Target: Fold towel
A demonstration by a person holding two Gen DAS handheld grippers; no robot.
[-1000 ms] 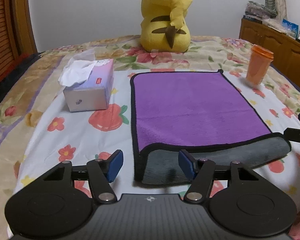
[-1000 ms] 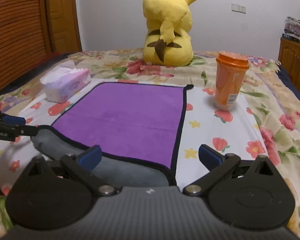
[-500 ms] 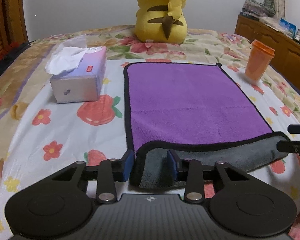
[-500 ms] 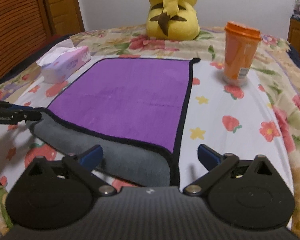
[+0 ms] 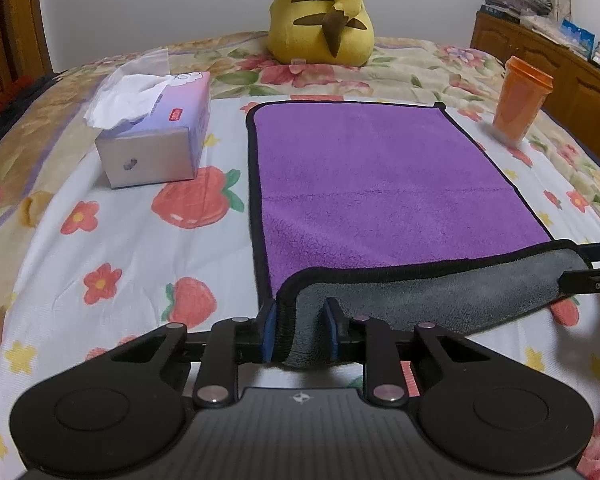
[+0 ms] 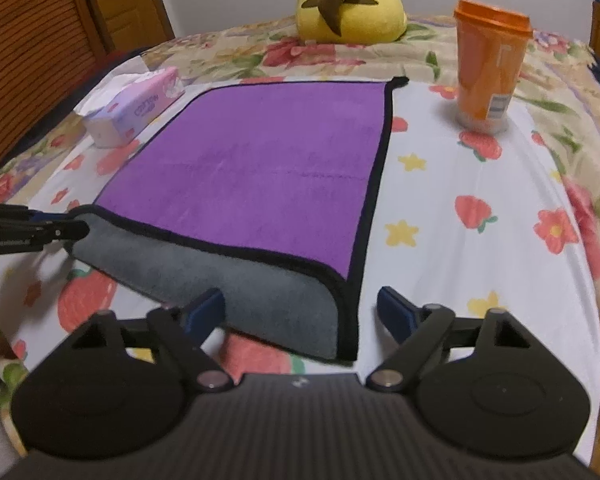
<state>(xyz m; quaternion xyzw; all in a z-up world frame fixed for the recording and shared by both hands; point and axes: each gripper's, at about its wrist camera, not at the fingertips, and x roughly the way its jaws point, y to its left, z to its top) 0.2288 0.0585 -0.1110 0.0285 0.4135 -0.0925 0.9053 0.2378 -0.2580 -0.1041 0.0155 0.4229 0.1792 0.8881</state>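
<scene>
- The purple microfibre towel (image 5: 380, 184) with black trim and a grey underside lies flat on the floral bed sheet (image 5: 112, 240), its near edge already turned over to show a grey strip.
- My left tongs (image 5: 299, 334) are closed onto the near left corner of that turned edge; grey cloth is bunched between the blue pads (image 5: 269, 334).
- My right tongs (image 6: 300, 312) stand wide open, straddling the near right corner and gripping nothing.
- I judge the step to be taking both near corners ahead of the first fold.
- Next I need the right tongs to close on their corner, then both lift together and carry the edge to the far edge, clear of the orange lidded cup (image 6: 488, 68) and the tissue box (image 5: 156, 136).
</scene>
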